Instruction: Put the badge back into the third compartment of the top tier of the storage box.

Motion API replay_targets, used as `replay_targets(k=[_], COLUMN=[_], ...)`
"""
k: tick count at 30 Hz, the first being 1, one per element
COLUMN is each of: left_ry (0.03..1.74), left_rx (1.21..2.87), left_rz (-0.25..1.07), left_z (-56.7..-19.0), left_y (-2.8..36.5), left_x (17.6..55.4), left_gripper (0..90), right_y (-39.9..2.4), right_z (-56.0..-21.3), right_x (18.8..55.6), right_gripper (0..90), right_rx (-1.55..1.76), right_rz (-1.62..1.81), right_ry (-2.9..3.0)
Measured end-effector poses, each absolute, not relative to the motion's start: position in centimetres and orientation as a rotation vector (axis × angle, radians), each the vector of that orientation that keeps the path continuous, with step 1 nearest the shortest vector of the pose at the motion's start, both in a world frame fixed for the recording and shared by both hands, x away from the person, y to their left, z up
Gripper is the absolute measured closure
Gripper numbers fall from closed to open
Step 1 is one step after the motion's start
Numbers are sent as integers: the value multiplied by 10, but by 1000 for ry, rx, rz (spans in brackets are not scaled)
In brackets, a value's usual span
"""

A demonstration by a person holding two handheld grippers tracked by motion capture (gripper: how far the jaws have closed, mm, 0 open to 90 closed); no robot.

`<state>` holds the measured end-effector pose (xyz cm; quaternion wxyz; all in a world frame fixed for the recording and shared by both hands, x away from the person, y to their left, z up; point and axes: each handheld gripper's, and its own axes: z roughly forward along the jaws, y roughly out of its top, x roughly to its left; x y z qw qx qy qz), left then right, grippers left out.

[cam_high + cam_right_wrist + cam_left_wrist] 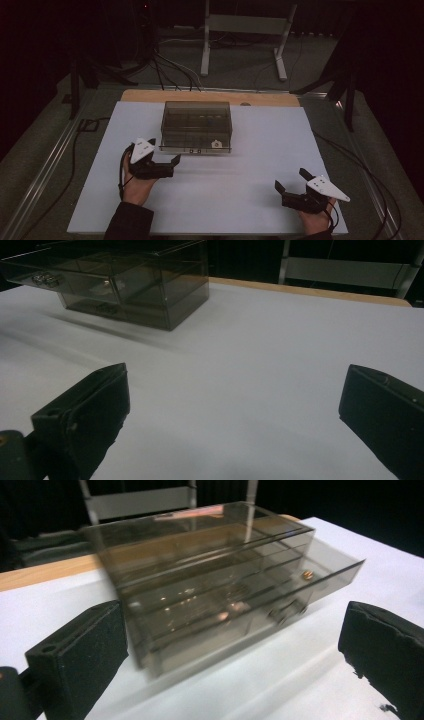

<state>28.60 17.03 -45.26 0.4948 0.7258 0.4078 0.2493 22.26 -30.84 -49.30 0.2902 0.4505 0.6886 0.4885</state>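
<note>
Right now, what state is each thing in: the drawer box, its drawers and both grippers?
Drawer box: upright on the white table sheet, clear smoky plastic.
Upper drawer: pulled partway out.
Lower drawers: pushed in.
Left gripper: open, nothing between its jaws, close to the box's front left corner.
Right gripper: open, holding nothing, well away from the box.

Black left gripper (167,165) and right gripper (291,186), grey three-cornered top plates, trailing black cables, dark sleeves
</note>
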Motion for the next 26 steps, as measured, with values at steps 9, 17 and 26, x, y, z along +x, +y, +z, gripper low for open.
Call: replay_targets(k=[9, 17, 26], left_ry=[1001, 1043, 1073], left_rx=[1710, 1669, 1629], left_rz=[682, 728, 737], left_z=[-469, -481, -483], left_y=[209, 232, 242], left_x=[259, 246, 242], left_gripper=[4, 4, 4], right_y=[-307, -308, -308], right_z=[-493, -493, -493], right_x=[222, 222, 221], right_gripper=[1, 1, 1], right_rx=[1203, 1199, 1196], right_rz=[1309, 1310, 1303], right_ry=[1837, 1836, 1838])
